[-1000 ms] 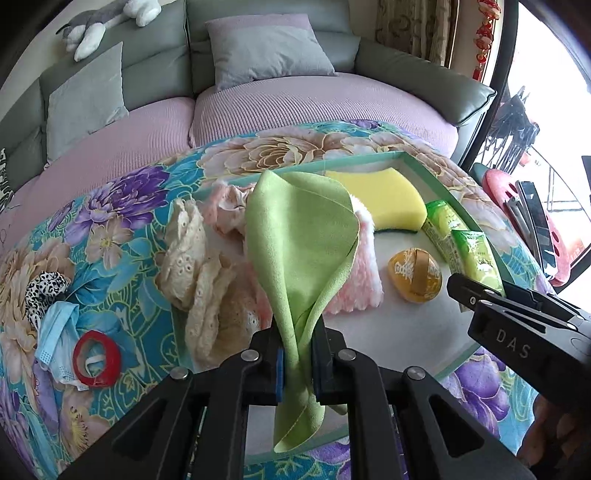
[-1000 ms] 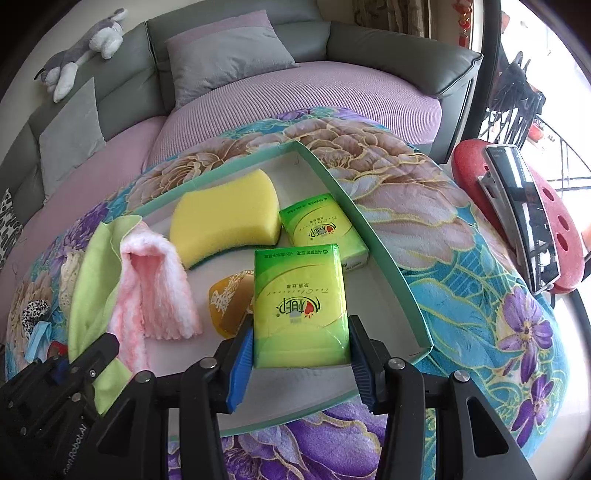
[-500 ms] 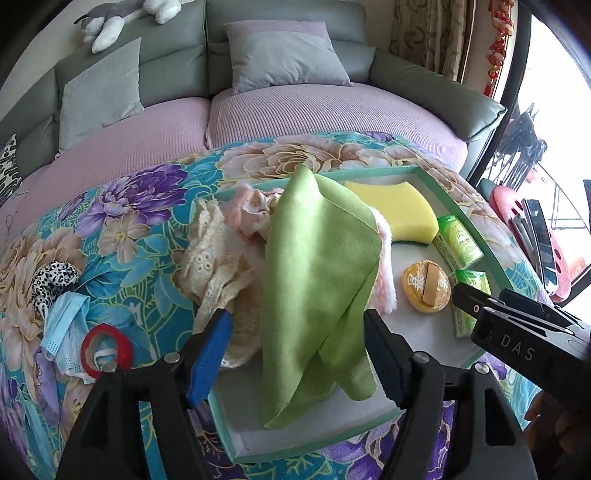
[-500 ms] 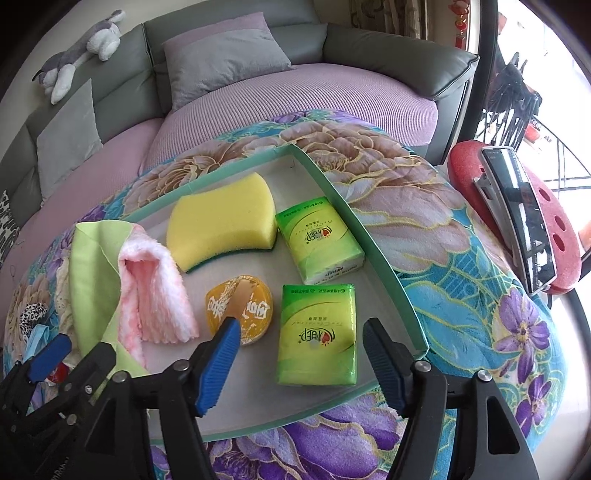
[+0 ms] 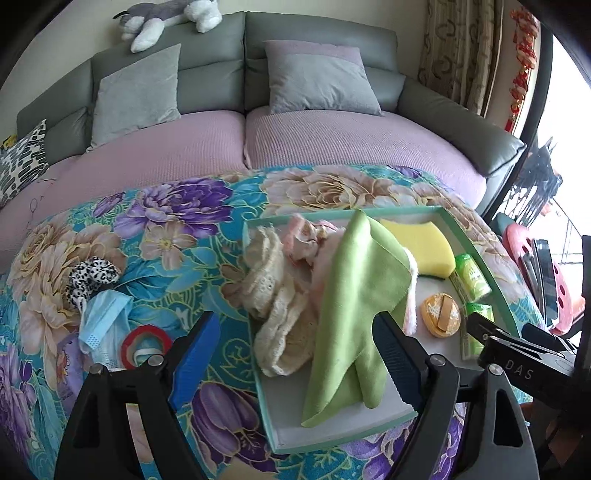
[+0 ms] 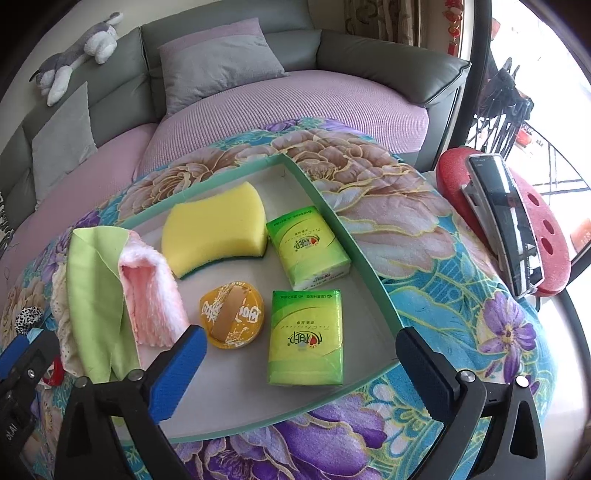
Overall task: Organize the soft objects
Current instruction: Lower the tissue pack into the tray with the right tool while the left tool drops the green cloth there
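left wrist view, nearest first: the left gripper (image 5: 295, 354) has its blue-padded jaws spread wide and opening further, nothing pressed between them; the green cloth (image 5: 354, 314) lies loose in the gap, draped over the near part of the tray (image 5: 275, 432), so it looks let go there on purpose. just left of it in the tray sits a cream lace bundle (image 5: 273, 306), with a pink frilly cloth (image 5: 303, 240) behind. out on the floral cover (image 5: 177, 236), left of the tray and well apart from it, a blue face mask (image 5: 103, 321), a red tape ring (image 5: 144, 345) and a leopard-print scrunchie (image 5: 88, 277) are not yet gathered, probably the next pickups. far back, a grey sofa (image 5: 221, 85) with a plush toy (image 5: 166, 14) on top.

right wrist view: the right gripper (image 6: 295, 358) is also wide and opening, empty, with the near tissue pack (image 6: 306, 336) lying flat on the tray floor between the fingers, untouched. beyond it a second tissue pack (image 6: 306, 247) lies along the right wall, the two side by side as if sorted together. an orange round packet (image 6: 232, 314) sits left of the near pack, a pink fluffy towel (image 6: 151, 291) further left, and a yellow sponge (image 6: 214, 229) toward the far corner.
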Demonstrator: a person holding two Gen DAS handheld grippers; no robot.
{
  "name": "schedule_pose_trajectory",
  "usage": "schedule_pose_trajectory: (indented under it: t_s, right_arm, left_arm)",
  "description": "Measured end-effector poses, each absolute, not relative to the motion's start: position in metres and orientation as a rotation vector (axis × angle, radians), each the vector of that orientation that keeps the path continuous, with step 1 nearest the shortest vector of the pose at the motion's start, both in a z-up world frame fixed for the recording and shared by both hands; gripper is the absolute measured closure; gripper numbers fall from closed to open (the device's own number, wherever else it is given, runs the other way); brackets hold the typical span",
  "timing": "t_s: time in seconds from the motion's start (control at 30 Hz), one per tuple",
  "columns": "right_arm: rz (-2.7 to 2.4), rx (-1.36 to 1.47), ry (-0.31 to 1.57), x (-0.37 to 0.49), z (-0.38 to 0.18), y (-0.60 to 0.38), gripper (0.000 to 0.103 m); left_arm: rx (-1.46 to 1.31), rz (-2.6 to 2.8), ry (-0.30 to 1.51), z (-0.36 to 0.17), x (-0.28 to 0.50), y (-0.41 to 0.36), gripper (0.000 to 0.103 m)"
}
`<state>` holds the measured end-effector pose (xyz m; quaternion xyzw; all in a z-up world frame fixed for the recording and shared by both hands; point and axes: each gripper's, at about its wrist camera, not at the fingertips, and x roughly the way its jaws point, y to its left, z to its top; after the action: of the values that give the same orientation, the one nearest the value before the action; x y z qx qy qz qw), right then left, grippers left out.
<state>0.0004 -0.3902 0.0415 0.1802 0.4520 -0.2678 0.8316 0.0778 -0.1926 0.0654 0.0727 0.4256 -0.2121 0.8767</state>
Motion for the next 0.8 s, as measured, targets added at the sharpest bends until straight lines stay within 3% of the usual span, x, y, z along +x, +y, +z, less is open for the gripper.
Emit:
schedule_pose_trajectory:
  t_s: [0.8]
  right_arm:
    - [-0.454,0.299,0.963,0.023,0.047,-0.348,0.000]
  left_arm:
    - [-0.094,-0.191,0.899,0.063,0.111,-0.101,0.018]
